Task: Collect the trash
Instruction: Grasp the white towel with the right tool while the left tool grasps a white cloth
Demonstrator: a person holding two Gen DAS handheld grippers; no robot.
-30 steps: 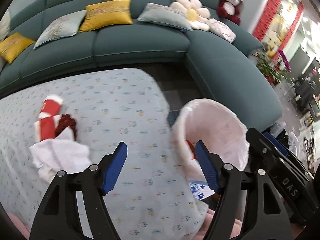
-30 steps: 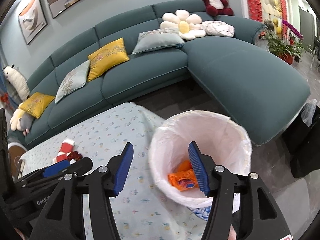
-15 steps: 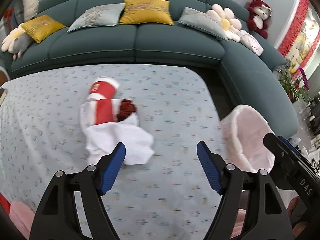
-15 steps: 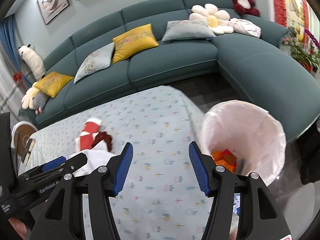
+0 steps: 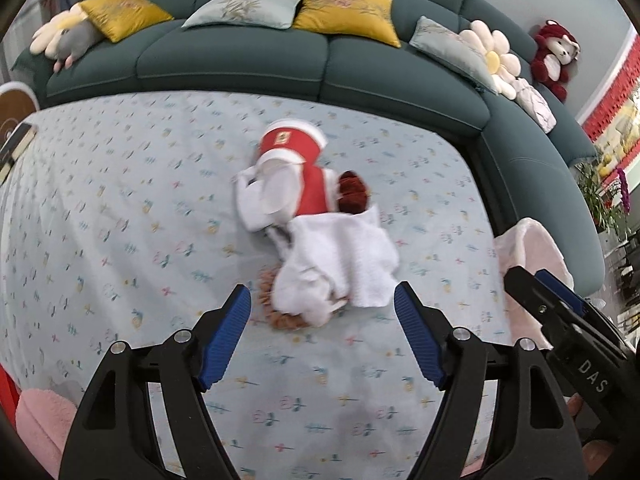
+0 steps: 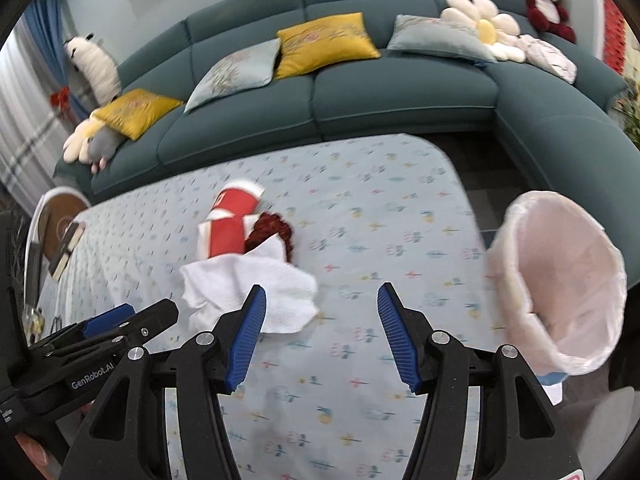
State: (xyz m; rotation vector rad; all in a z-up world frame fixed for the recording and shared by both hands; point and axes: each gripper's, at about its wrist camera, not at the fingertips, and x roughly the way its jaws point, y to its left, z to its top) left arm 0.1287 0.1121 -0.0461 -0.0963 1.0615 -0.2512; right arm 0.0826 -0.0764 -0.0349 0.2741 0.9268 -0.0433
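A trash pile lies mid-table: a red paper cup (image 5: 291, 144), a crushed red-and-white cup (image 5: 304, 192), a dark red clump (image 5: 352, 196), a crumpled white tissue (image 5: 340, 264) and a brown scrap (image 5: 280, 316) under it. My left gripper (image 5: 322, 312) is open and empty, just short of the tissue. My right gripper (image 6: 320, 324) is open and empty, right of the tissue (image 6: 248, 280), with the cups (image 6: 232, 220) beyond. The bin with a white liner (image 6: 556, 280) stands off the table's right edge and shows in the left wrist view (image 5: 528, 248).
The table wears a pale blue patterned cloth (image 5: 120, 200). A teal corner sofa (image 5: 280, 60) with cushions and plush toys runs along the far side and right. A book (image 5: 16, 144) lies at the far left. Each gripper shows at the edge of the other's view.
Both grippers have swung left from the bin toward the trash pile. The pile now sits centred ahead of the left gripper; the bin has slid to the right edge of both views.
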